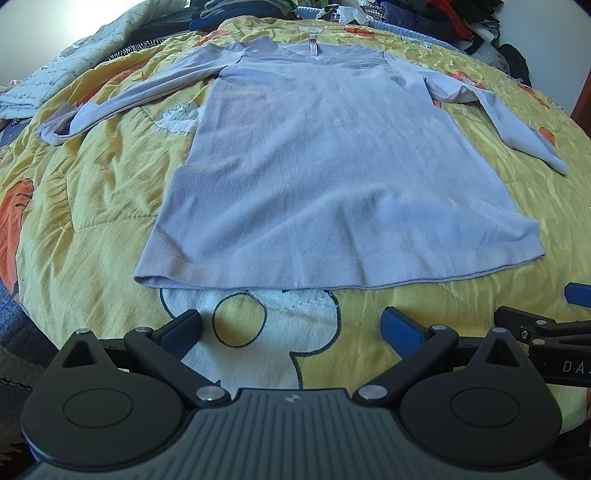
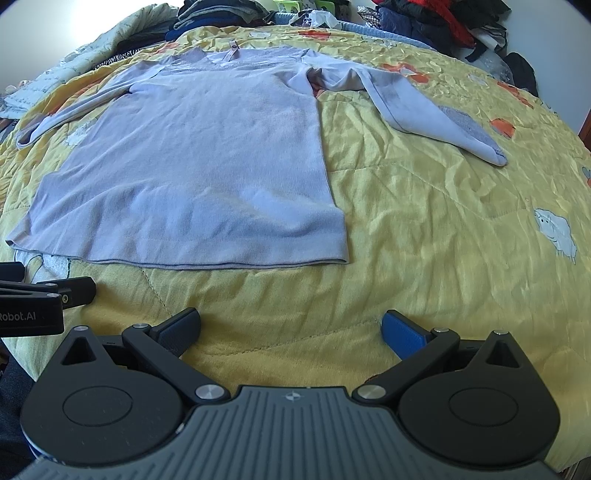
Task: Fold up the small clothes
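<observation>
Just short of the hem, the left gripper (image 1: pixel 291 325) hangs with its jaws spread wide and empty over the yellow quilted bedspread (image 1: pixel 92 206), its blue-padded fingertips (image 1: pixel 397 325) clear of any cloth. Beside it, the right gripper (image 2: pixel 291 325) is likewise wide and holding nothing, above bare quilt.

Ahead of both lies the lavender long-sleeved knit top (image 1: pixel 314 166), spread flat and face-up, long axis running straight away from the grippers: hem (image 1: pixel 332 282) nearest, neckline with its white tag (image 1: pixel 312 46) farthest. Seen from the left wrist, the body sits dead ahead; seen from the right wrist, the top (image 2: pixel 199 158) lies ahead and to the left, with only its near hem corner (image 2: pixel 343 258) close to that gripper's line. One sleeve (image 1: pixel 122 99) trails out to the left, the other sleeve (image 2: pixel 424 107) bends out to the right and back toward the grippers.

Folding appears not yet begun. Each gripper looks nearer its own-side hem corner and sleeve, so the left sleeve falls most naturally to the left gripper. A heap of dark clothes (image 1: pixel 424 18) lines the far edge of the bed.
</observation>
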Motion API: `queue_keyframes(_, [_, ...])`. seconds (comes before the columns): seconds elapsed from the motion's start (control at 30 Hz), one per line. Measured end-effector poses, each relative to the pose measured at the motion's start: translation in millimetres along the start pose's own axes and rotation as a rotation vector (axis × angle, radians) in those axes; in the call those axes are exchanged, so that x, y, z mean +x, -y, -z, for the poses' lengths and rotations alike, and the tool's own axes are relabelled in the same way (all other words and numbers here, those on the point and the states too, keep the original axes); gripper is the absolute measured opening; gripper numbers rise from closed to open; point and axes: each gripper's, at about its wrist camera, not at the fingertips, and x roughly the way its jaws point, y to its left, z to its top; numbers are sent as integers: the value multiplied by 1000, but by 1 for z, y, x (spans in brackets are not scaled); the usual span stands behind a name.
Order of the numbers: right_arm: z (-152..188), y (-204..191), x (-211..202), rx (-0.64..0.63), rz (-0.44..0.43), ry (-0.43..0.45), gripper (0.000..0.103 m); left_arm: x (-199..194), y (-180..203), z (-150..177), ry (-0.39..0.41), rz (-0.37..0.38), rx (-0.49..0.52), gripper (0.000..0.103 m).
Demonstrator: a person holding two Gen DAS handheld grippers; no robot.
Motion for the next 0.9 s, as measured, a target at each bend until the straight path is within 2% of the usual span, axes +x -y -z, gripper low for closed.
queue_keyframes(0.9, [-2, 0, 2, -20, -13, 24, 103, 2, 1, -3, -23, -3, -5, 103])
